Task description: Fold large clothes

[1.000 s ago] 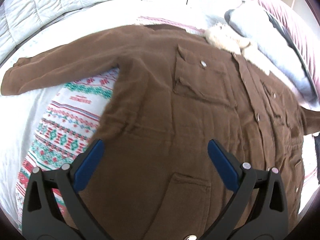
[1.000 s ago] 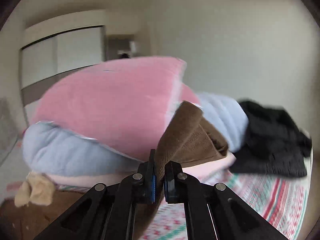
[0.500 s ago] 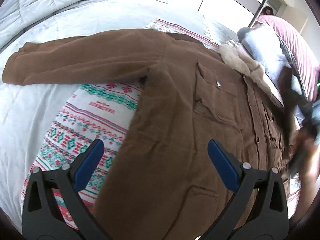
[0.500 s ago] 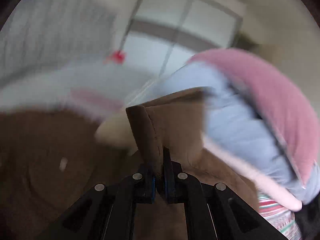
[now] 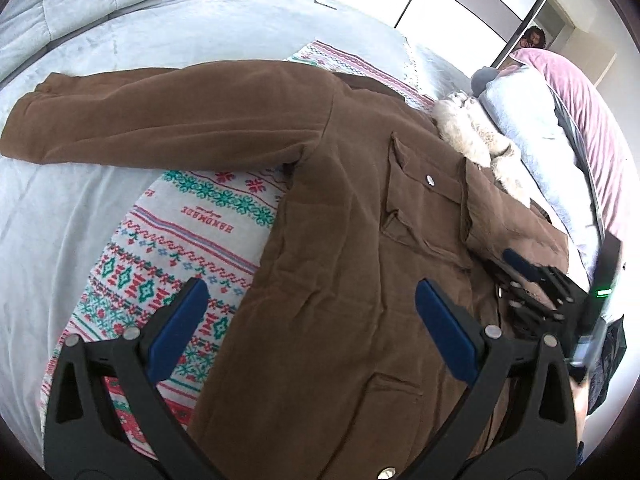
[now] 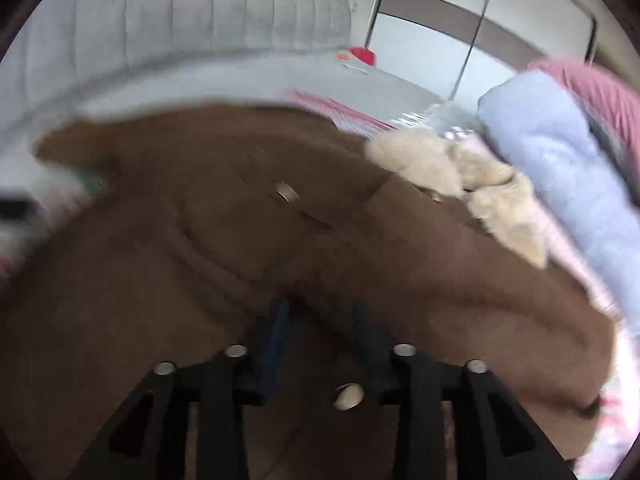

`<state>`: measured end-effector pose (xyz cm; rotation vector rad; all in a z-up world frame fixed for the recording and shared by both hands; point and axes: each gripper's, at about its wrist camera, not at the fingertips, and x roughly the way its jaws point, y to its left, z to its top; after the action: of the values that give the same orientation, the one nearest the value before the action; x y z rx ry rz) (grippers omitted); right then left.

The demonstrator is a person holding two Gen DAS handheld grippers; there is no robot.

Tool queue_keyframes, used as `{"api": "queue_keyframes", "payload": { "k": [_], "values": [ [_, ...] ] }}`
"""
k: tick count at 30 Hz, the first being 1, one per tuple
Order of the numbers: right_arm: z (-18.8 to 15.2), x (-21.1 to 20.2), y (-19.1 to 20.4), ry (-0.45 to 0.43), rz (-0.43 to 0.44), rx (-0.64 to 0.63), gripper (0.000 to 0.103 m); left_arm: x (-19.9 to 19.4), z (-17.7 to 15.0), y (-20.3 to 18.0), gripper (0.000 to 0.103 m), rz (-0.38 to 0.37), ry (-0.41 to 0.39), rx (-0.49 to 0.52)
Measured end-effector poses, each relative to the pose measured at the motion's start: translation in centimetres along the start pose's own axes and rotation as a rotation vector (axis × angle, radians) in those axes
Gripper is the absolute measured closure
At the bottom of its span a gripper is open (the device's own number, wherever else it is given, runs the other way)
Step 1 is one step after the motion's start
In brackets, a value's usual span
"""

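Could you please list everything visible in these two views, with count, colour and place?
Jacket: one, brown, spread across the bed, one sleeve folded over its front.
Fur collar: one, cream, at the jacket's top.
Patterned blanket: one, white with red and green, under the jacket.
Bedspread: one, pale grey, beneath everything.
Bedding pile: blue and pink, beyond the collar.
Red item: one, small, far edge of the bed.
Left claw: open above the jacket.
Right claw: opening over the folded sleeve.

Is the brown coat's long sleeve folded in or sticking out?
Sticking out. That sleeve lies straight across the white bed cover, away from the coat. The other sleeve lies folded over the front.
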<state>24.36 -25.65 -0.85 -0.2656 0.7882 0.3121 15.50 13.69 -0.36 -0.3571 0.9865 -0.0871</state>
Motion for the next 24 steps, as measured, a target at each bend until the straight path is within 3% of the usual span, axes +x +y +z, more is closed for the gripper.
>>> {"api": "queue_keyframes", "payload": {
  "k": [2,4,6,10,11,14,19,24],
  "values": [
    [0.9,-2.1,-1.9,-0.076,0.019,0.112,0.045,-0.1,-0.1,-0.1,0.0,-0.001,-0.002,0.01],
    [1.7,-2.7,-5.2,-0.085,-0.079,0.243,0.041,-0.1,-0.2,-0.1,0.0,0.005,-0.002,0.015],
    [1.6,-1.7,-7.9,-0.028,-0.185,0.314,0.041,-0.1,-0.2,0.1,0.0,0.007,-0.001,0.011],
    [-2.3,2.8,-9.1,0.218,-0.179,0.267,0.042,-0.2,-0.2,0.3,0.0,-0.006,0.002,-0.004],
    [-3.5,3.0,-8.8,0.221,-0.189,0.247,0.042,-0.2,-0.2,0.2,0.0,-0.005,0.0,0.004],
    [-4.9,1.8,-10.0,0.219,-0.157,0.355,0.042,-0.2,-0.4,-0.4,0.0,0.017,-0.001,0.044],
    [-4.3,1.3,-8.0,0.302,-0.223,0.243,0.042,-0.6,-0.2,-0.6,0.0,0.08,-0.045,0.076],
    [-7.3,-3.9,-7.8,0.231,-0.256,0.362,0.04,-1.3,-0.3,-1.6,0.0,0.132,-0.094,0.151]
  ]
}}
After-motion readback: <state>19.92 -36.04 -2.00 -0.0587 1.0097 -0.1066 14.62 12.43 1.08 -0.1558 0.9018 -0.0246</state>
